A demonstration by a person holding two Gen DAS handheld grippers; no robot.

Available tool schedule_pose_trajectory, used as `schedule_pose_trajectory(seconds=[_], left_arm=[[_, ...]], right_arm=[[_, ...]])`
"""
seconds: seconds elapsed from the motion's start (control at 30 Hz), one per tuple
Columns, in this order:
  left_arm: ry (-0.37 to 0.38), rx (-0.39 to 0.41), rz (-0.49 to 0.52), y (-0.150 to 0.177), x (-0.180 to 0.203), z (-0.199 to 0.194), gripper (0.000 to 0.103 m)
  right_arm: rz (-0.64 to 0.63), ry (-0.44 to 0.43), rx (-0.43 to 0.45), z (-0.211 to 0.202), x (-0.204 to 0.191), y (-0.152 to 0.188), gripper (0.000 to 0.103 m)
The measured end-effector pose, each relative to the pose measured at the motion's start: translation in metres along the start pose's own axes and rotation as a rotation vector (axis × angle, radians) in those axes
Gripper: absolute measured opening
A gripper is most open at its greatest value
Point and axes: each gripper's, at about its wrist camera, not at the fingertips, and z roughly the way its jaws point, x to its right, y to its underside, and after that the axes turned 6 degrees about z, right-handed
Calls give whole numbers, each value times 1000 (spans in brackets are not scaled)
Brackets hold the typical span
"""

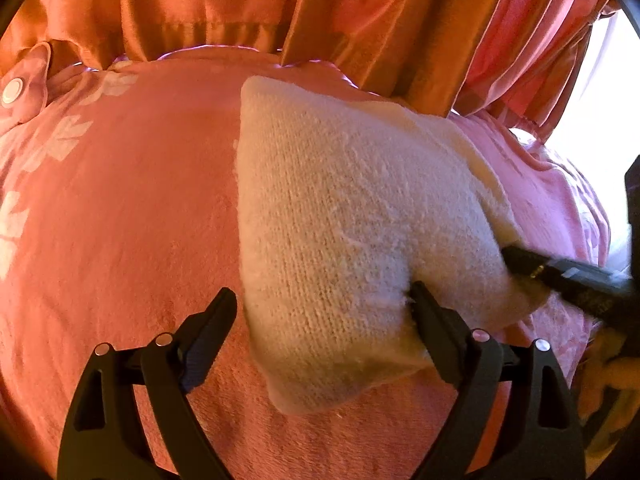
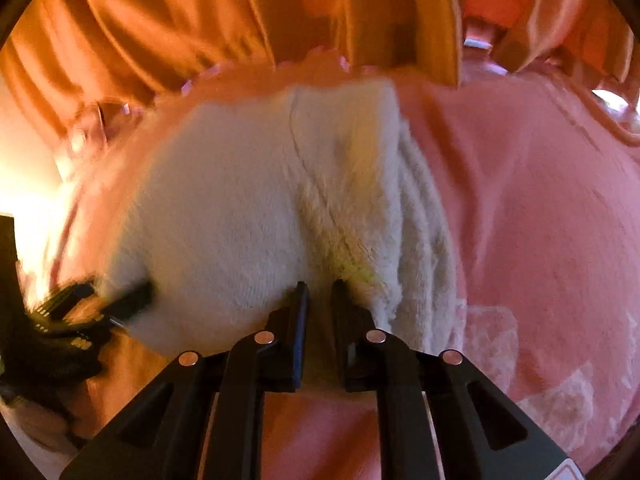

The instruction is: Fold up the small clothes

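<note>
**Cream knit garment held at its near edge on a pink cloth**

The cream knit garment (image 1: 360, 232) is small, thick and fuzzy, with fine ribbed stitches and a soft, pilled surface. It lies folded into a rough block on a pink cloth (image 1: 120, 220) printed with pale leaf-like marks. In the right wrist view its right side shows stacked, layered edges.

The left claw (image 1: 324, 300) is spread wide over the garment's near left corner: its right finger presses into the knit at the near edge, while its left finger stands off the garment, just beside its left edge, over the cloth. The right claw (image 2: 320, 292) has its fingers drawn close together at the garment's near edge; the fabric bunches around the tips, so it appears to pinch the knit there. From the left wrist view the right claw (image 1: 560, 276) comes in at the garment's right edge.

Left of the garment the pink cloth runs bare and wide. Beyond the garment's far edge, orange curtains (image 1: 240, 8) hang close.
</note>
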Motion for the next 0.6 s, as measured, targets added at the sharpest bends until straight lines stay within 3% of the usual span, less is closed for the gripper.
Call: schedule_pose_trajectory(seconds=[0.13, 0.23, 0.33, 0.37, 0.43, 0.47, 0.5, 0.6], left_arm=[[8, -6, -3, 0, 0, 1, 86], [0, -2, 6, 1, 0, 0, 86], [11, -4, -11, 0, -2, 0, 86], [21, 1, -20, -1, -3, -1, 86], [62, 45, -44, -3, -6, -9, 84], [85, 72, -50, -5, -7, -14, 84], [96, 105, -58, -7, -8, -20, 84], [110, 126, -55, -13, -9, -22, 85]], right_arm=[[-35, 31, -81, 34, 4, 8, 10], [2, 18, -73, 24, 4, 5, 9], [20, -16, 6, -2, 0, -2, 14], [24, -15, 26, -6, 0, -4, 18], [48, -5, 68, -14, 7, -14, 34], [74, 4, 78, -12, 13, -20, 51], [91, 5, 79, -10, 17, -24, 60], [135, -27, 12, 17, 26, -41, 62]])
